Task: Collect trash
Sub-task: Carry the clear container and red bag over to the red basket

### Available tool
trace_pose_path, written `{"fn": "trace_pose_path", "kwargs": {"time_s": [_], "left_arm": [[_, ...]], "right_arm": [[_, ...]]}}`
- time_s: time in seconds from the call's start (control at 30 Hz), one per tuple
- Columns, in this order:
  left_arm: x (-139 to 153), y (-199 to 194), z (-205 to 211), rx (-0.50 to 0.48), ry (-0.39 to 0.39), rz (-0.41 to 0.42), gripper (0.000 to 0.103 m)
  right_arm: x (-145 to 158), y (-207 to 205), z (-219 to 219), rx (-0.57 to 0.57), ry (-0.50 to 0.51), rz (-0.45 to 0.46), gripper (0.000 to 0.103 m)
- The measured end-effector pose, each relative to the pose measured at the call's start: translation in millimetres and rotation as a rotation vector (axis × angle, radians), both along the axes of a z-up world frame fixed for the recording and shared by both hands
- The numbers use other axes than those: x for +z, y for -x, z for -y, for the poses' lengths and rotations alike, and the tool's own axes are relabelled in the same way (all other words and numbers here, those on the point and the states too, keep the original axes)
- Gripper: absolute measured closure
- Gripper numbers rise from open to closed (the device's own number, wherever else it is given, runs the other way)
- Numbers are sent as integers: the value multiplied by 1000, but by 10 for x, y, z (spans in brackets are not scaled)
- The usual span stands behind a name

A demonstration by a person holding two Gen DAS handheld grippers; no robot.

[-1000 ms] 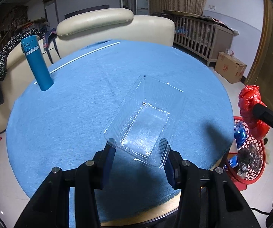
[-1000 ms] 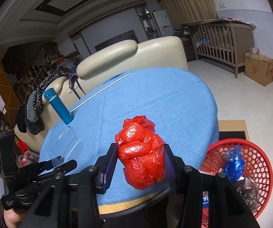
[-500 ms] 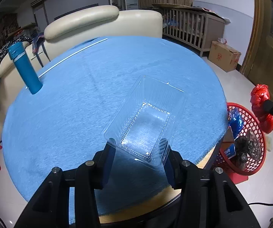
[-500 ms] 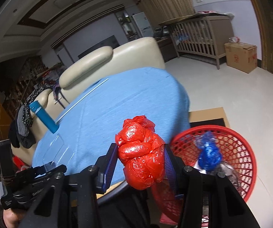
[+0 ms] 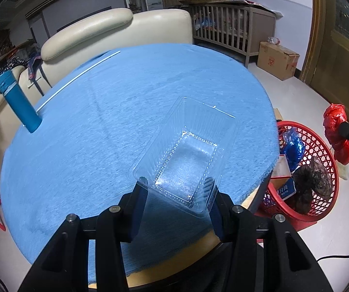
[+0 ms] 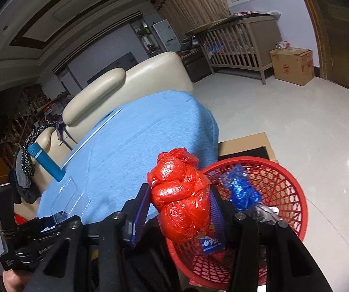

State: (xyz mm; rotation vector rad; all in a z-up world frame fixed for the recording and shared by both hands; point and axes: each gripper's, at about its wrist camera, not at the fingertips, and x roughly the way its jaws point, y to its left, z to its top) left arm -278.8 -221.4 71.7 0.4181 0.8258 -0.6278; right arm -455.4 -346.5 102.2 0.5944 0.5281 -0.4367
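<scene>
My left gripper (image 5: 178, 196) is shut on the near end of a clear plastic tray (image 5: 186, 150), held above the blue-covered round table (image 5: 101, 126). My right gripper (image 6: 180, 205) is shut on a crumpled red plastic bag (image 6: 179, 196), which hangs over the near rim of the red mesh basket (image 6: 283, 194) on the floor. In the left wrist view that red bag (image 5: 336, 129) shows at the far right, above the basket (image 5: 320, 170). The basket holds a blue bag (image 6: 243, 187), dark trash and a blue packet.
A blue bottle (image 5: 19, 102) and a thin white rod (image 5: 77, 79) lie on the table's far left. A cream sofa (image 5: 116, 31) stands behind it. Past the table are a wooden crib (image 5: 232, 31) and a cardboard box (image 5: 277, 59) on the pale floor.
Both grippers have swung right, toward the basket. The red bag moved from over the table's edge to above the basket's rim. The clear tray now sits nearer the table's right edge.
</scene>
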Motion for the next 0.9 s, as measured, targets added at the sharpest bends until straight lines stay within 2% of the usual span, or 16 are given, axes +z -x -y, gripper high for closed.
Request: {"fn": "trace_pose_path", "kwargs": {"time_s": [0.47,0.9], "left_arm": [[67,131,332,-95,-12,12,54],[200,358,723,-197,-6,22,54]], "right_arm": [[-18,418,374,-130,-6,-3,53],[-241,489,616,-164,-43,-59,53]]}}
